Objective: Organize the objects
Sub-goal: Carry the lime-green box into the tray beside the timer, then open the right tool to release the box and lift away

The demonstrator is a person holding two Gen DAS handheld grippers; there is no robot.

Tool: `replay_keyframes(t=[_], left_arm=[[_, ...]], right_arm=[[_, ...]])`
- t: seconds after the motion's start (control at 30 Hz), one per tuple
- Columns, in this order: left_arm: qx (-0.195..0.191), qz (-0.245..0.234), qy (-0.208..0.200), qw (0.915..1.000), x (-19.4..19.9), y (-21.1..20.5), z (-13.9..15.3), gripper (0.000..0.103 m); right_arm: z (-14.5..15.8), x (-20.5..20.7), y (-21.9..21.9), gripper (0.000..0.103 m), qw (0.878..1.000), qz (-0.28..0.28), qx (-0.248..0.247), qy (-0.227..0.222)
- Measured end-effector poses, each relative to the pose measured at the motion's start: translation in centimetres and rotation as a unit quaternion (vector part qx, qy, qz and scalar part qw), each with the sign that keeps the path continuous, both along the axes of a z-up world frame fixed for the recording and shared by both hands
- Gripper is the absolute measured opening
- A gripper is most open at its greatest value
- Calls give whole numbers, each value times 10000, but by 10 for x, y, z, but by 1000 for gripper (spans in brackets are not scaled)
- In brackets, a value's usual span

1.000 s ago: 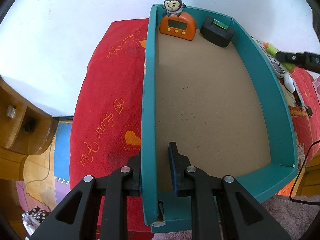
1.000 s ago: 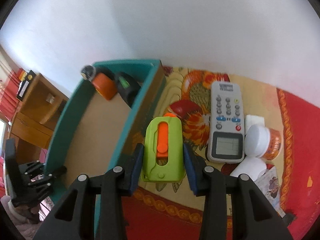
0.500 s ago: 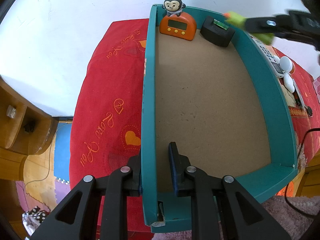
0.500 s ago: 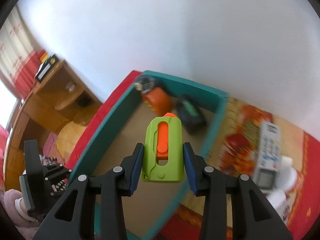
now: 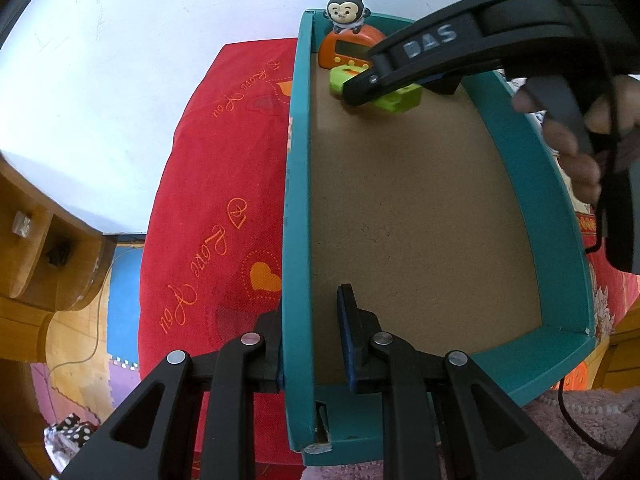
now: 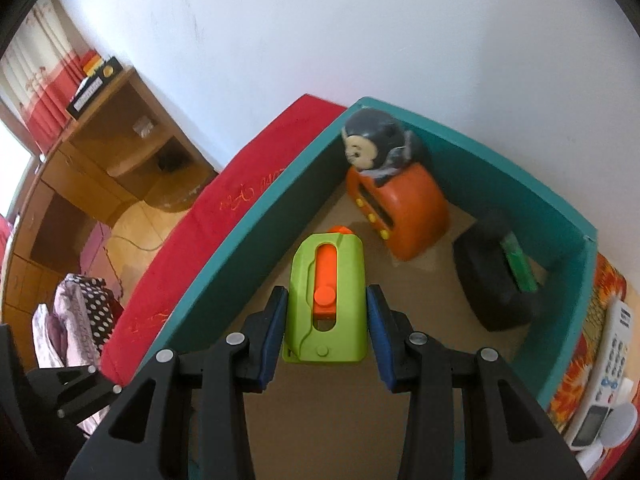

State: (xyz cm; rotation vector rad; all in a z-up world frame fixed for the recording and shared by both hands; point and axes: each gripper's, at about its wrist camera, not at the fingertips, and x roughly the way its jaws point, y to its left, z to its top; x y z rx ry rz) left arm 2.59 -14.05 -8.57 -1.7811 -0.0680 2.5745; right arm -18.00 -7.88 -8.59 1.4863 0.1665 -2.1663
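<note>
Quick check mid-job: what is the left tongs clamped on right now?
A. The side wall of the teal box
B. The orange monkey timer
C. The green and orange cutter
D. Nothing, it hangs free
A: in the left wrist view the left tongs has one finger outside and one inside the teal box, pinching its side wall; the green cutter sits in the right tongs.
</note>
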Motion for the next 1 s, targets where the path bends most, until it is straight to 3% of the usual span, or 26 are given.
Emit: replay_keyframes(t=[0.53,1.0], left_arm=[[25,1,1,10000,-1,1,0,20],[31,4,4,10000,-1,1,-1,20]], right_arm=[[-17,-3,-14,39,9996,132,232,-28],[39,36,38,39,9983,-258,-309,411]])
